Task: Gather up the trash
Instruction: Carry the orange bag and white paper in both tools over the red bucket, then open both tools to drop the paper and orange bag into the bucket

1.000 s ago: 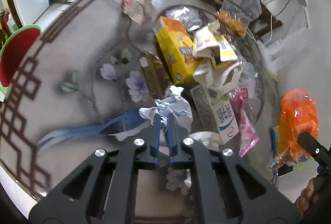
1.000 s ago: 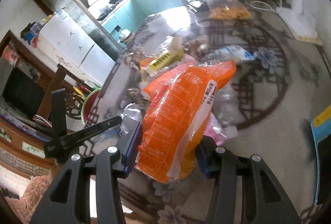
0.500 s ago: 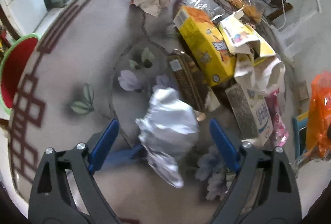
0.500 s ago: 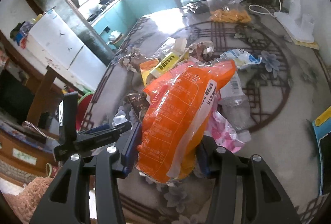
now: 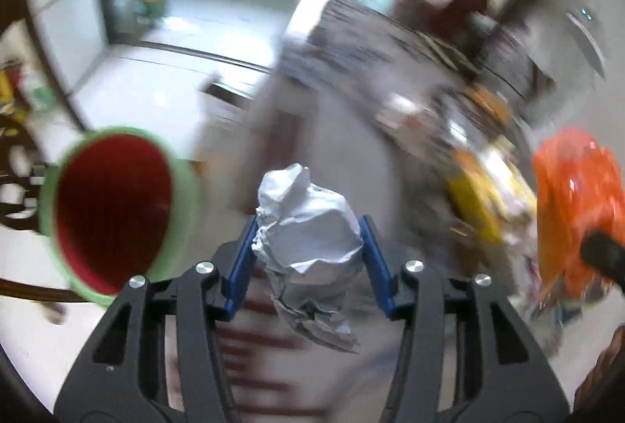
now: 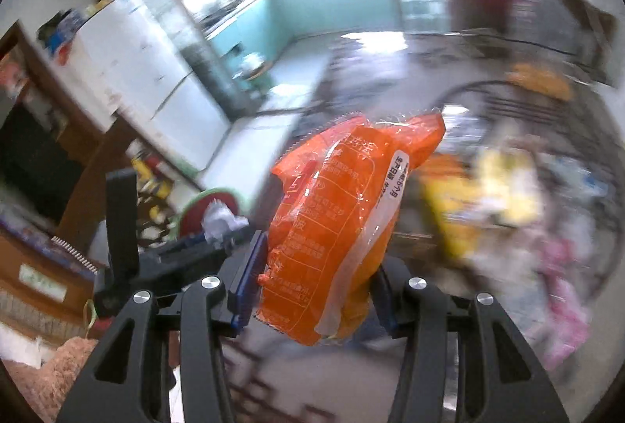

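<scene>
A crumpled grey-white paper ball point(image 5: 300, 196) sits between the blue pads of my left gripper point(image 5: 308, 227). Its jaws are closing and the pads press on the ball's sides, which hangs off the table. A red bin with a green rim point(image 5: 113, 208) stands just left of it, mouth tilted toward the camera. My right gripper point(image 6: 316, 266) is shut on an orange plastic snack bag point(image 6: 343, 220), held upright. In the right wrist view the left gripper point(image 6: 207, 243) with the paper point(image 6: 220, 222) hangs before the bin point(image 6: 195, 220). The orange bag point(image 5: 574, 196) shows at the left view's right edge.
The patterned table with the blurred trash pile lies to the right, including a yellow box point(image 5: 480, 196) and pink wrappers point(image 6: 562, 266). A white fridge point(image 6: 148, 71) and dark wooden furniture point(image 6: 78, 188) stand behind the bin. Pale floor point(image 5: 187, 79) stretches beyond.
The left gripper opened wide around the paper ball, closed on it and lifted it. Both grippers swung left, away from the trash pile toward the red bin. The right kept the orange bag.
</scene>
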`<state>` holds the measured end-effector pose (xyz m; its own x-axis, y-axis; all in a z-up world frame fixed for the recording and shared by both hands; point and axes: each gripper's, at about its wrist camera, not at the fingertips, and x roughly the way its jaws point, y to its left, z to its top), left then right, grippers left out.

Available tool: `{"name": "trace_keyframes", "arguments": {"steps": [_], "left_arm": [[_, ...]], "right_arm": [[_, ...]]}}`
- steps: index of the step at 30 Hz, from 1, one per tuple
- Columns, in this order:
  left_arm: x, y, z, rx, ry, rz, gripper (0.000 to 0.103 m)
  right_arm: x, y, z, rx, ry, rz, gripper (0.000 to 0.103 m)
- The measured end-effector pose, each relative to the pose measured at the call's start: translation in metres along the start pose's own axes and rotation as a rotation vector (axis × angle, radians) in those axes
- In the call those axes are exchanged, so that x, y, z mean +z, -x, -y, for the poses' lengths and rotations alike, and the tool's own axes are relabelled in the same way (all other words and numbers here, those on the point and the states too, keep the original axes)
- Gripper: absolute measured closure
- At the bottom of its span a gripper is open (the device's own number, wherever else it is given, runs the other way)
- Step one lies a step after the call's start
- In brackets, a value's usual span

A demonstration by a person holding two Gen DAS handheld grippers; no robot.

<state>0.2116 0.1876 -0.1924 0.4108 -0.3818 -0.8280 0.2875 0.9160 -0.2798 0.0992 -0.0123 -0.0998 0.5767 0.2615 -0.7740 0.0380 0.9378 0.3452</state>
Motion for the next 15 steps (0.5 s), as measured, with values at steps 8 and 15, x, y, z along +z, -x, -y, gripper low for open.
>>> {"name": "trace_keyframes", "arguments": {"steps": [8,15], "left_arm": [[0.005,0.008,-0.129,0.191,0.131,0.015,0.054],[0.008,0.007,-0.176,0.226,0.172,-0.020,0.054]], "right_arm": [[0.024,-0.099,-0.094,0.124,0.145,-0.102,0.055],[0.037,-0.177,-0.137,0.180,0.168,-0.233,0.055]]}}
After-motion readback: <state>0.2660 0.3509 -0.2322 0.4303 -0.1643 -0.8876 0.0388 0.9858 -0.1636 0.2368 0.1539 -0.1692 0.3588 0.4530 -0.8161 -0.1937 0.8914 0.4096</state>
